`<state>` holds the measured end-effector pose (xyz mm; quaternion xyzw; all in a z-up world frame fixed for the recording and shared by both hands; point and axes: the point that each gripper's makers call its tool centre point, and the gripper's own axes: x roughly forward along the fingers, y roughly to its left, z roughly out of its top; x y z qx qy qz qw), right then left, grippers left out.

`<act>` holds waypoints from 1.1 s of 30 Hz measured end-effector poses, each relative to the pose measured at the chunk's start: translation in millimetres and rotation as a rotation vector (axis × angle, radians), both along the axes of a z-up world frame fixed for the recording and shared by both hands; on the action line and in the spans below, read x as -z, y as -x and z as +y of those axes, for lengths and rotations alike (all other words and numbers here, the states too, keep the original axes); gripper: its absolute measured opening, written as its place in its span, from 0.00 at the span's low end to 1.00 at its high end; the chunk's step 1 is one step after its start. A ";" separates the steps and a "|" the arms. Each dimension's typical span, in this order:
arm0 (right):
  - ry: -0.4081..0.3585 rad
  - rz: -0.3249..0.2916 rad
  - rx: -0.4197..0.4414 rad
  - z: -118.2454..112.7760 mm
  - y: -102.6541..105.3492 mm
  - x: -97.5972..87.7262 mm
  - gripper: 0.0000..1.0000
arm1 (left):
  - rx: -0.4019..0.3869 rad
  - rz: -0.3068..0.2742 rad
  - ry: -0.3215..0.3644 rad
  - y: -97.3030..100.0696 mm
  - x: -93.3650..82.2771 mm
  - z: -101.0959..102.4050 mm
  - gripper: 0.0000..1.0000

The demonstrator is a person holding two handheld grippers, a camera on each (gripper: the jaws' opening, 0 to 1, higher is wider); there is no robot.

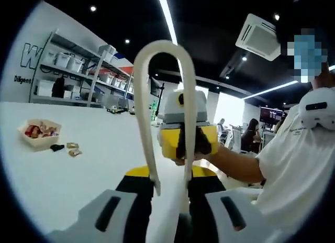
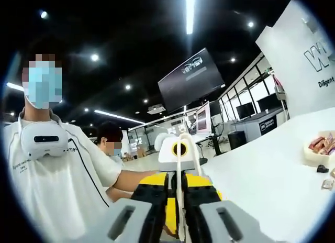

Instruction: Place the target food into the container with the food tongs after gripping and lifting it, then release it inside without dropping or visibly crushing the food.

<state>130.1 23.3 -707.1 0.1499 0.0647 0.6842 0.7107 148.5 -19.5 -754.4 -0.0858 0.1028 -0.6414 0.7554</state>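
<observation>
Sitting well off on the white table (image 1: 78,190), the container (image 1: 39,133) holds wrapped food, a few loose packets (image 1: 72,148) just beside it; the tongs (image 1: 166,112) stand upright, arms down, between the left gripper (image 1: 170,201) jaws, pinched; the right gripper (image 2: 177,211) faces it, closed on the tongs' edge; the left looks nearer the food.

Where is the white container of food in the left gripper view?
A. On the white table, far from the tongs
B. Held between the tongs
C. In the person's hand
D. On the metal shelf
A: the container sits on the white table, well apart from the tongs.
</observation>
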 end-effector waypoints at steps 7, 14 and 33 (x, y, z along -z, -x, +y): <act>0.039 -0.036 0.122 -28.2 -14.6 9.2 0.21 | -0.068 -0.045 0.010 -13.0 -5.6 15.0 0.26; 0.113 -0.030 0.188 -37.4 -14.8 38.8 0.18 | -0.148 -0.050 0.073 -28.5 -15.2 25.5 0.25; 0.403 -0.072 0.514 -71.5 -46.8 100.5 0.48 | -0.390 -0.057 -0.022 -108.1 0.1 50.9 0.26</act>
